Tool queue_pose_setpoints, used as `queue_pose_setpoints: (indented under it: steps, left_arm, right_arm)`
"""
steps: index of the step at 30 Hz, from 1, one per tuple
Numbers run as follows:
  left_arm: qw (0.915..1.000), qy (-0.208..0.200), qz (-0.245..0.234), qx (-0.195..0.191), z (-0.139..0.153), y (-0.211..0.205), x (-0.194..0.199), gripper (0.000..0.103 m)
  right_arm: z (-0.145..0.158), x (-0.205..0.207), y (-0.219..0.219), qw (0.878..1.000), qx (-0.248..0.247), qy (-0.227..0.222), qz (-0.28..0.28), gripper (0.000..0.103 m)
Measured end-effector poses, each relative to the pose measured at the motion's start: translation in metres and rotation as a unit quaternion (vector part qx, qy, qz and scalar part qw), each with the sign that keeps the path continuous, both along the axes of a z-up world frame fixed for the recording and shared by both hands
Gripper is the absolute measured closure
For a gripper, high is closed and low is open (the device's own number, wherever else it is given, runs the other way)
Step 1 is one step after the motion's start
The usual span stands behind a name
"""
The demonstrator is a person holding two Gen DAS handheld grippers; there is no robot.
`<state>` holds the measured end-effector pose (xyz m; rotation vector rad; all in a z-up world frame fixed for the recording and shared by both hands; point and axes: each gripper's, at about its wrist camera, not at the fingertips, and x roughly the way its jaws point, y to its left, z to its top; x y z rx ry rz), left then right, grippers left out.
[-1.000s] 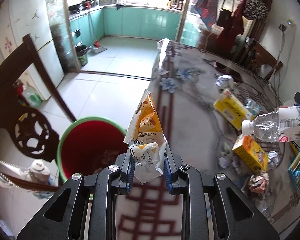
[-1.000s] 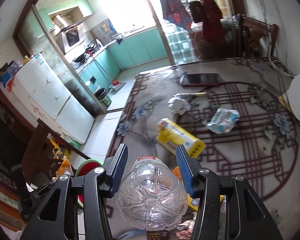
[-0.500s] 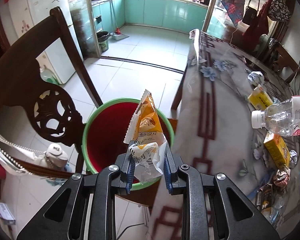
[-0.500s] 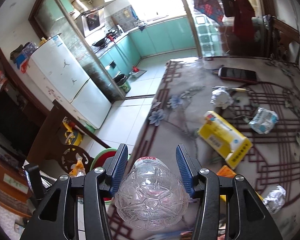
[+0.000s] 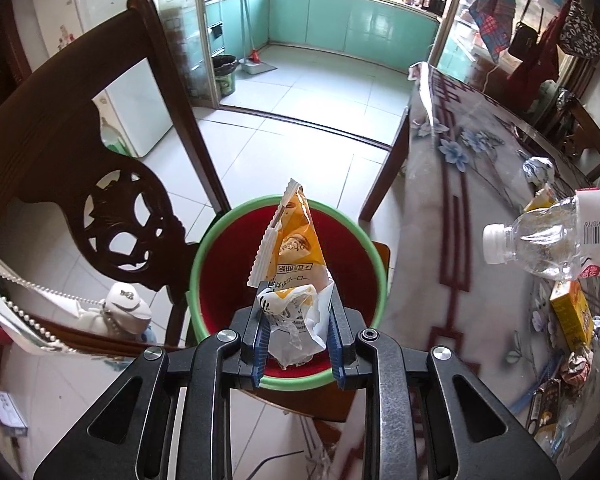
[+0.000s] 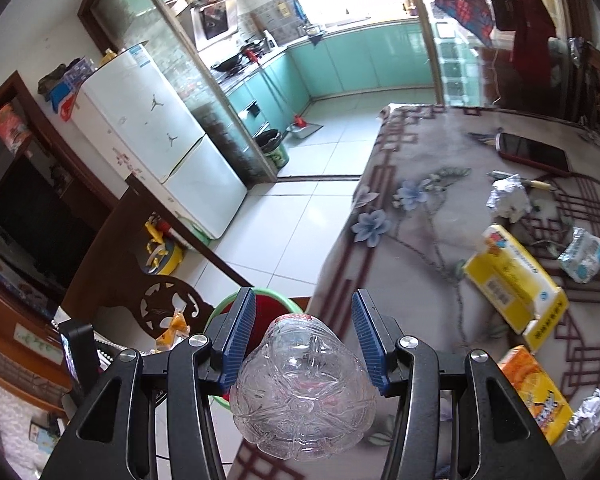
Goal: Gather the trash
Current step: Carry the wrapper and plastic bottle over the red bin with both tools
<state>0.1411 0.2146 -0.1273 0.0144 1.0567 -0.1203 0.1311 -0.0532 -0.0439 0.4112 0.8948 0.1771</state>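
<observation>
My left gripper (image 5: 298,332) is shut on an orange and white snack wrapper (image 5: 292,256) and holds it right over the red bin with a green rim (image 5: 204,240), which stands on the floor beside the table. My right gripper (image 6: 304,340) is shut on a clear plastic bottle (image 6: 304,388), held above the table's left edge. The bottle also shows at the right of the left wrist view (image 5: 548,240). The bin's rim (image 6: 224,304) peeks out behind the right gripper's fingers.
A carved dark wooden chair (image 5: 100,184) stands left of the bin. The table (image 6: 440,216) carries yellow cartons (image 6: 512,272), an orange carton (image 6: 536,392), crumpled wrappers (image 6: 508,196) and a phone (image 6: 532,152). White tiled floor lies beyond the bin.
My left gripper has moved left off the table with the wrapper, now directly over the bin. My right gripper has carried the bottle left toward the table edge.
</observation>
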Motion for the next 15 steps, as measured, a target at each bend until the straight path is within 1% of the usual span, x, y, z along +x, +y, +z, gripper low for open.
queue_pose_setpoints:
  steps: [7,10,15]
  left_arm:
    - [0.9997,0.022,0.009,-0.004,-0.013,0.015,0.005,0.079]
    - [0.9994,0.034,0.005,-0.004,-0.020,0.017,0.006,0.079]
    - [0.9991,0.043,0.003,-0.003,-0.027,0.016,0.006,0.079]
  right_arm:
    - [-0.019,0.019,0.023,0.999,0.013,0.018,0.023,0.055]
    - [-0.023,0.025,0.034,0.999,0.012,0.021,0.032,0.055]
    - [-0.034,0.041,0.053,0.998,0.008,0.032,0.048,0.055]
